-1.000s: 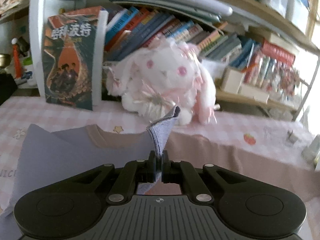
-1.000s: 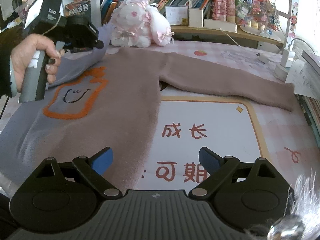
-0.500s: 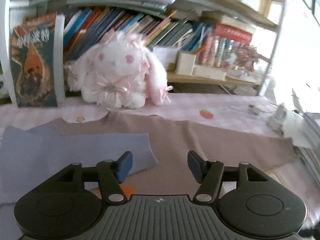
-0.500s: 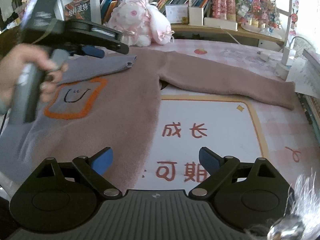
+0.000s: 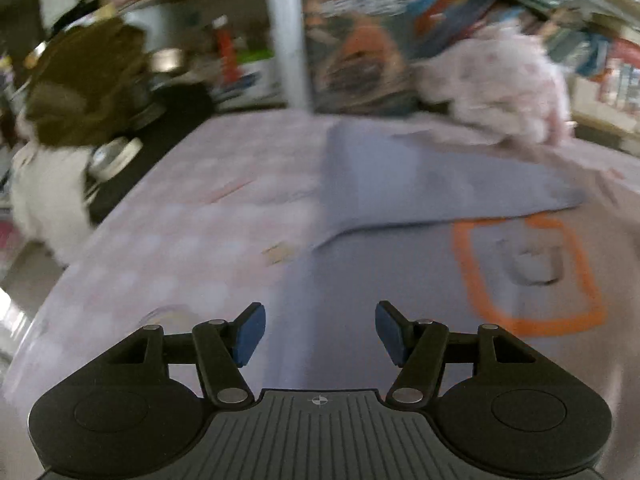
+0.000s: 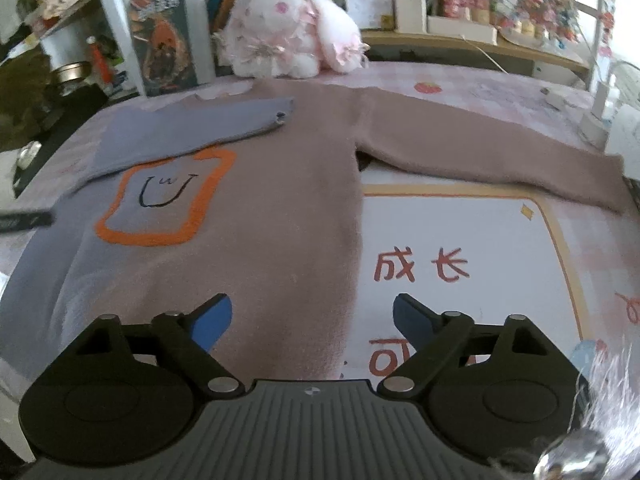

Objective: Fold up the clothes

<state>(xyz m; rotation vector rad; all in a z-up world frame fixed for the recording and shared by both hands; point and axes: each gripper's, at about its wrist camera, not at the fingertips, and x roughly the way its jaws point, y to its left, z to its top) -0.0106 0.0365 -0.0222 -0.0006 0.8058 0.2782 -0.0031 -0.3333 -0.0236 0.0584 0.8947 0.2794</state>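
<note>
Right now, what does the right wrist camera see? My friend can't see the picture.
A sweater, half purple and half brown, lies flat on a pink table, its purple sleeve folded across the chest and its brown sleeve stretched out. The open right gripper hovers over its lower part. A plush bunny sits behind.

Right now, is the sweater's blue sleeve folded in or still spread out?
Folded in. The blue sleeve lies across the sweater chest, its cuff near the collar; the brown sleeve is spread out.
</note>
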